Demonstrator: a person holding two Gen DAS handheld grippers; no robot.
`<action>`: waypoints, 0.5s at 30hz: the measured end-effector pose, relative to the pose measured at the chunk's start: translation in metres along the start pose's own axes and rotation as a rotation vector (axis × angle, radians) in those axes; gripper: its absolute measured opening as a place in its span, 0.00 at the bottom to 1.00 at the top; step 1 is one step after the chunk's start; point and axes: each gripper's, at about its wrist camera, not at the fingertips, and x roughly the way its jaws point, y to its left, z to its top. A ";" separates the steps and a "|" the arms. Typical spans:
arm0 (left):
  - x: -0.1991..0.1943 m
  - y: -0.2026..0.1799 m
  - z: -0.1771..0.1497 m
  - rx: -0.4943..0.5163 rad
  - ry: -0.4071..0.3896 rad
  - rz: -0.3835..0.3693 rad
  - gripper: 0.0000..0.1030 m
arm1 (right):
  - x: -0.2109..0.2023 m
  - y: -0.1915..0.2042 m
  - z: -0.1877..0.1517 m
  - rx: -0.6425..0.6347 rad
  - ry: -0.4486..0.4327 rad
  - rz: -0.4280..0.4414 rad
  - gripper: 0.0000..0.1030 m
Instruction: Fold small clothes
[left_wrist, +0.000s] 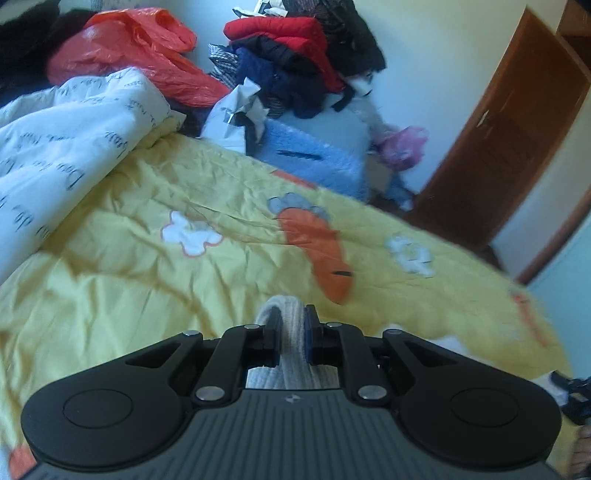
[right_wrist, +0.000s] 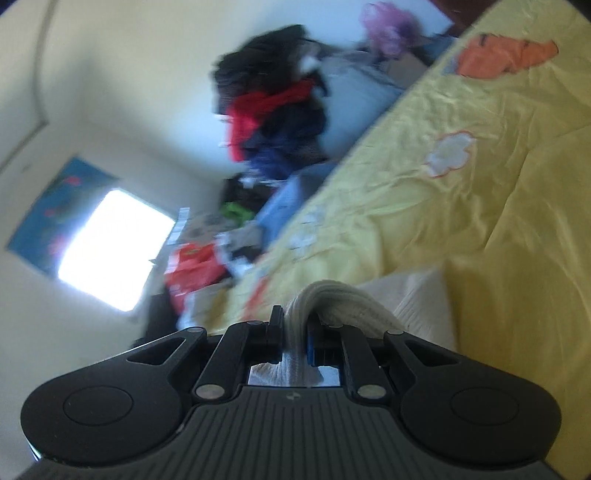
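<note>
right claw (right_wrist: 294, 325) clamped on cream garment (right_wrist: 332, 299) | yellow bedsheet (right_wrist: 480, 221) | background blurred, likely clothes

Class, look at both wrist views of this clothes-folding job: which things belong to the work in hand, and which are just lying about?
Part of the job:
- cream knit garment, pinched in both tongs
- left tongs, shut on it
- right tongs, shut on it
- yellow bedspread, the work surface

Just lying about:
- clothes pile
- orange plastic bag
- white quilt
- pink bag
- wooden door
</note>
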 end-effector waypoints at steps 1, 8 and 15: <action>0.011 -0.002 0.000 0.014 0.011 0.018 0.12 | 0.017 -0.004 0.001 -0.014 0.000 -0.043 0.16; 0.007 0.056 0.010 -0.452 0.084 -0.228 0.76 | 0.027 -0.022 -0.011 0.100 -0.030 -0.075 0.53; -0.095 0.080 -0.055 -0.453 -0.104 -0.177 0.94 | -0.068 0.006 -0.056 0.013 -0.121 0.048 0.77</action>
